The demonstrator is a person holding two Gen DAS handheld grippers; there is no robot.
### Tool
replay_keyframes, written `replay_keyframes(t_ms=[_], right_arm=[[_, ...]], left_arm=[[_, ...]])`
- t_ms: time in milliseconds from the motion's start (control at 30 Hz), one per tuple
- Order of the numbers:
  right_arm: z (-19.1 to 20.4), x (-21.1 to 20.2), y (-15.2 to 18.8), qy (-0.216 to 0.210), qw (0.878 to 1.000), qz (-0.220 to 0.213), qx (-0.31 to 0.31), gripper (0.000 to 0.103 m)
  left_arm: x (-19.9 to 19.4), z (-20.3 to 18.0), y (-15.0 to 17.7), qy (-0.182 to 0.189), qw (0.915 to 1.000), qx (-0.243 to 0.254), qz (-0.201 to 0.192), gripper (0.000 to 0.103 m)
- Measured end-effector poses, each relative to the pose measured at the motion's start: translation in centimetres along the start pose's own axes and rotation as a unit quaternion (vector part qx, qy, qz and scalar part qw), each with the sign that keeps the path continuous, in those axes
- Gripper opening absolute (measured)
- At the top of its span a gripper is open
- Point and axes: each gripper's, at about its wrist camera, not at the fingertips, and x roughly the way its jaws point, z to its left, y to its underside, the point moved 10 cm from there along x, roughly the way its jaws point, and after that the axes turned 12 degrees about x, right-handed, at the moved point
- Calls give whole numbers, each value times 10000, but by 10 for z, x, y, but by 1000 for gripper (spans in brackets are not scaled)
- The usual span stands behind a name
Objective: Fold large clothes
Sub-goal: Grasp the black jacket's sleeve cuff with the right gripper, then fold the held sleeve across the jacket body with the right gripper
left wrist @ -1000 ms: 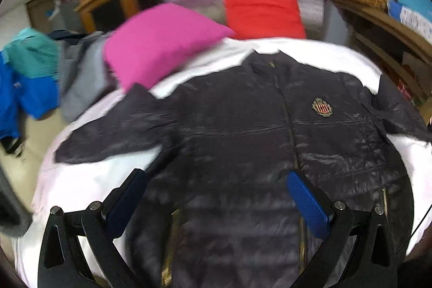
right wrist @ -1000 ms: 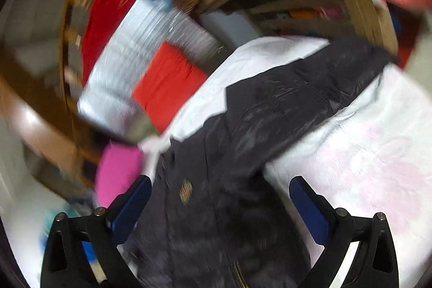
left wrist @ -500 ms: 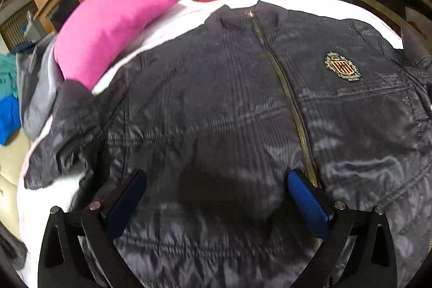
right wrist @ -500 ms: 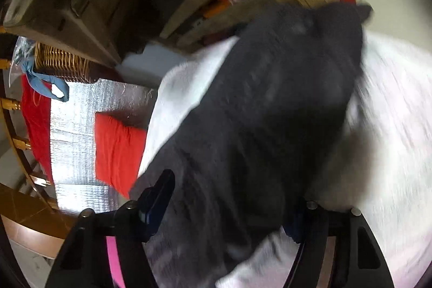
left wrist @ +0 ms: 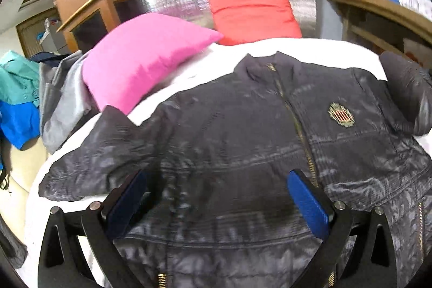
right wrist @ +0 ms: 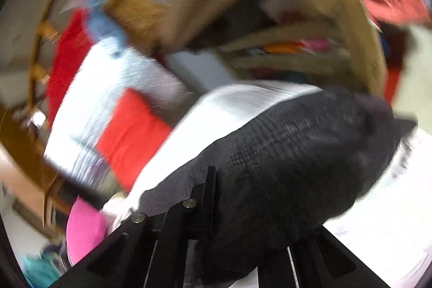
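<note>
The jacket (left wrist: 243, 147) lies face up on the bed (left wrist: 310, 47), zipped, collar toward the pillows, its sleeves spread out to either side. It is dark, quilted and shiny, so I judge it light, puffy and slippery: it will spring back from a crease and slide over itself, and a pinch on a cuff or the hem should hold better than one on the smooth padded front.

My right gripper (right wrist: 243, 220) has the sleeve (right wrist: 310, 158) in it. The dark fabric bunches between the jaws, which are drawn close on it, and the rest of the sleeve bulges forward above the white sheet. This view is blurred, so the exact spot of the grip is hard to tell; it seems to be partway along the sleeve.

My left gripper (left wrist: 216, 196) hangs over the jacket's lower front with the jaws spread wide, grasping nothing; I cannot tell if the blue pads (left wrist: 307, 201) brush the cloth.

A pink pillow (left wrist: 143, 58) and a red one (left wrist: 253, 12) sit beyond the collar.
</note>
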Motion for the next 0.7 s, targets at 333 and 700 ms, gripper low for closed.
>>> replay_keyframes(t_ms=[333,700], right_arm=[[191,-14,161,-1004,9589,904,-2496,8],[142,36,364,-80,8736,3359,-3519,81]], left_arm=[[-19,83,20,-301,9970,-706,-106,103],[-28,148,49,-770,9903,-1150,-90,103]])
